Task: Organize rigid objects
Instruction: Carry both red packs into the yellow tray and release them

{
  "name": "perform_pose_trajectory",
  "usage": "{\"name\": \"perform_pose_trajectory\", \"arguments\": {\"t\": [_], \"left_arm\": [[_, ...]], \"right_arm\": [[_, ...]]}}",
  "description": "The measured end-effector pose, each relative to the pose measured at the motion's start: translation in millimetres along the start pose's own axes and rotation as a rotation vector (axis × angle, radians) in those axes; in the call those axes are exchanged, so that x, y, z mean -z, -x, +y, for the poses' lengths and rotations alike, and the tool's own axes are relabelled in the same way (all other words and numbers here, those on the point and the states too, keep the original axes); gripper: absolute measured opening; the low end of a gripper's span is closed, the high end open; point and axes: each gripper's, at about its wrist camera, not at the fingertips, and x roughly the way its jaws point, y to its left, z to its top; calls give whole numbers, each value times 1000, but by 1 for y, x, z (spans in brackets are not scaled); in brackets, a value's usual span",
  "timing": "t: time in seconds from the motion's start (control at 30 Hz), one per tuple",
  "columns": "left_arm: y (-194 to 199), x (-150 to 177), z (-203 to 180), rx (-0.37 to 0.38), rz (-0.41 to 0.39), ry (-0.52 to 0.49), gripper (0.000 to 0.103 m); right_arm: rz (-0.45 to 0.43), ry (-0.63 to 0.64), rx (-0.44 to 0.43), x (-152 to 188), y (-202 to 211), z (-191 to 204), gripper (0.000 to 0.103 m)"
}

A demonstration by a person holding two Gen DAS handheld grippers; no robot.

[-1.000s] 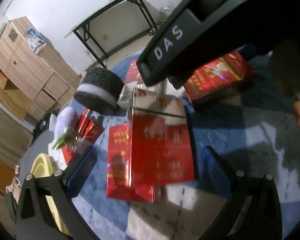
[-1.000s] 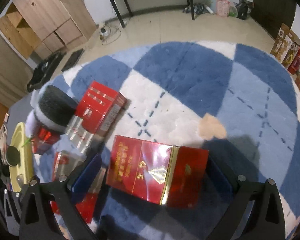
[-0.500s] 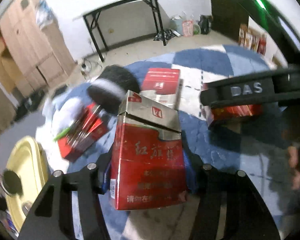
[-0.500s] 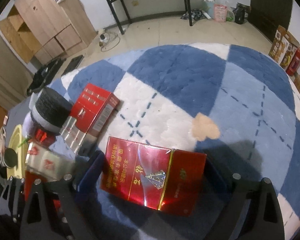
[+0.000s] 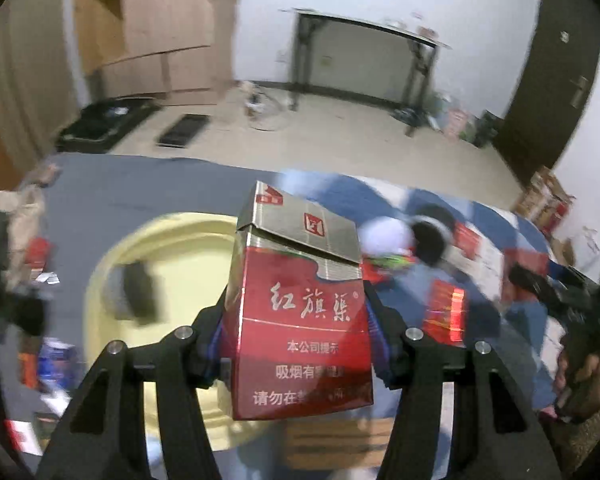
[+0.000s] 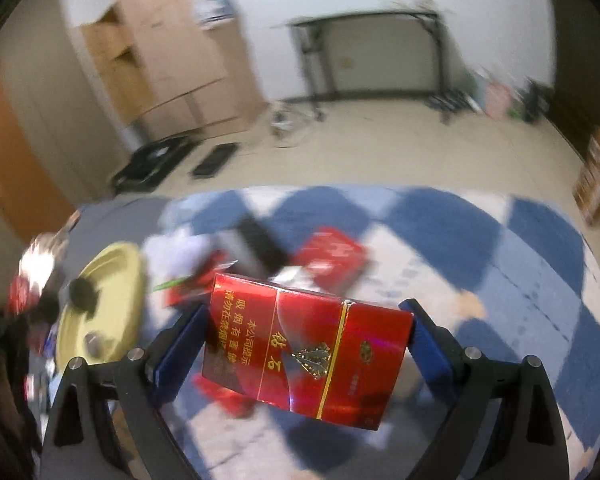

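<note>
My left gripper (image 5: 298, 344) is shut on a red cigarette pack with a silver lid (image 5: 300, 304), held upright in the air above the round yellow tray (image 5: 172, 240). My right gripper (image 6: 306, 344) is shut on a wider glossy red pack with gold lettering (image 6: 312, 348), gripped by its short ends and lifted off the blue and white rug (image 6: 500, 248). More red packs (image 6: 332, 252) lie blurred on the rug below, beside a black and white cylinder (image 5: 428, 236). The yellow tray (image 6: 100, 300) appears at the left of the right wrist view.
The tray holds a dark object (image 5: 136, 292) and small round things. Clutter lies on the grey floor mat (image 5: 100, 184) at the left. A black-legged table (image 5: 364, 56) and wooden cabinets (image 5: 152, 20) stand by the far wall. A person's hand (image 5: 580, 376) shows at the right.
Both grippers closed on their packs and lifted them off the rug. The left one swung leftward over the yellow tray and rolled upright; the right one rose and turned toward the tray.
</note>
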Motion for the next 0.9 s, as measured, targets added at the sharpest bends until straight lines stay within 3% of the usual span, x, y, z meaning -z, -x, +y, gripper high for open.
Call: {"name": "perform_pose_trajectory", "arguments": {"t": [0.13,0.3,0.4,0.5,0.6,0.9], "left_arm": [[13,7,71,-64,10,78,59],[-19,37,130,-57,114,177,59],[-44,53,143,-32,173,190,59],[-64,62,150,56,229,198,59],[-84,72,161,103,309,275,59],[-124,81,161,119,343,279,59]], "right_arm": [[23,117,-89,7,1,65,95],[83,190,-165,2,-22,140,95],[120,211,-191,-6,-46,185,95],[164,249,-205,-13,-80,225,95],[232,280,-174,-15,-125,252,95],[305,420,-114,-12,-208,299,95]]}}
